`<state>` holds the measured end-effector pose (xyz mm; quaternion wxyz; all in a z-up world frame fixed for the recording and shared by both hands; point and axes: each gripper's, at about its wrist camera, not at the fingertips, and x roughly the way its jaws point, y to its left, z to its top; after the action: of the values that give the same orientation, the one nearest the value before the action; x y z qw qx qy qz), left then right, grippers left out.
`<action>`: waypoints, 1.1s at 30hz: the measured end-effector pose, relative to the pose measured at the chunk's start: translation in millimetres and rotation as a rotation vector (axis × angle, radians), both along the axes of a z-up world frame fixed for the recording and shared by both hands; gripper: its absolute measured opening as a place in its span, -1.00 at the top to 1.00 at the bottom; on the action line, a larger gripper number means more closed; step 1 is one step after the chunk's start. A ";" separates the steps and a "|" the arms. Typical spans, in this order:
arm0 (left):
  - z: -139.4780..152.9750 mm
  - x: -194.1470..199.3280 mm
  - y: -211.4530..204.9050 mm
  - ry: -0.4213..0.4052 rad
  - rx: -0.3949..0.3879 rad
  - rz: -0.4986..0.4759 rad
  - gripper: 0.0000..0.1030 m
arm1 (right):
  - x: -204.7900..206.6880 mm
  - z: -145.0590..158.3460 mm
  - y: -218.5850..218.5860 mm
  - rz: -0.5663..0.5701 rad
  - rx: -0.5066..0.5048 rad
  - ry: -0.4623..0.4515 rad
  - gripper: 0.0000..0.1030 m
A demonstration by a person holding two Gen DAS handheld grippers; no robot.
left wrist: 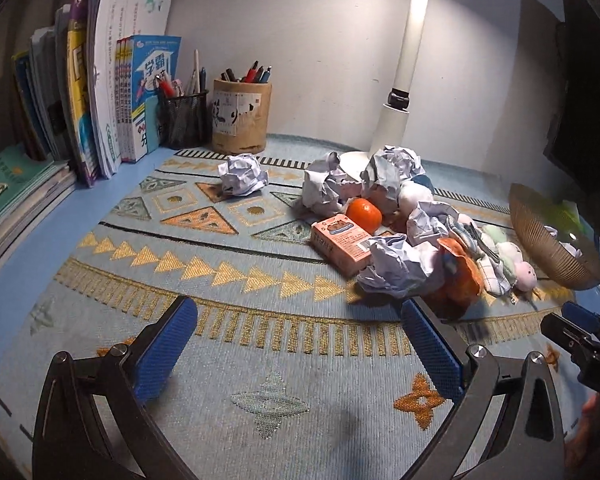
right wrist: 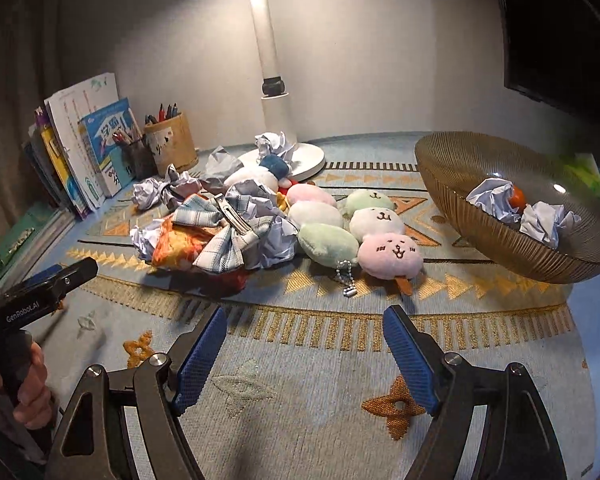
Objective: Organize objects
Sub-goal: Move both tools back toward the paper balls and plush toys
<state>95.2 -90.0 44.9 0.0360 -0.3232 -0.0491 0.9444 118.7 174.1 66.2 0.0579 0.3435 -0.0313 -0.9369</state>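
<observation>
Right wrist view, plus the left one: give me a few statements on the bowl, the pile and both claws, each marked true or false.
1. The brown ribbed bowl holds crumpled paper. True.
2. The right claw is shut on a plush toy. False: it is open and empty above the patterned mat.
3. An orange fruit lies beside the pink carton. True.
4. The left claw grips a paper ball. False: it is open with nothing between its pads.
5. The round pen holder lies tipped over. False: it stands upright by the books.
</observation>
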 end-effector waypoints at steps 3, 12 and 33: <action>-0.2 1.4 1.0 -0.008 0.007 -0.020 -0.98 | -5.3 -4.0 3.2 0.002 -0.015 -0.025 -0.53; -0.6 2.7 -14.9 -0.014 0.091 0.002 -0.98 | -8.8 -5.6 9.5 -0.064 -0.013 -0.037 -0.62; -2.5 -183.2 -70.7 -0.162 -0.029 0.034 -0.96 | -92.5 -20.2 69.8 -0.366 -0.321 -0.182 -0.54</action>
<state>-88.0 -160.7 42.4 0.0112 -0.3979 -0.0435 0.9163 26.2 243.8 46.0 -0.0618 0.4015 -0.2463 -0.8800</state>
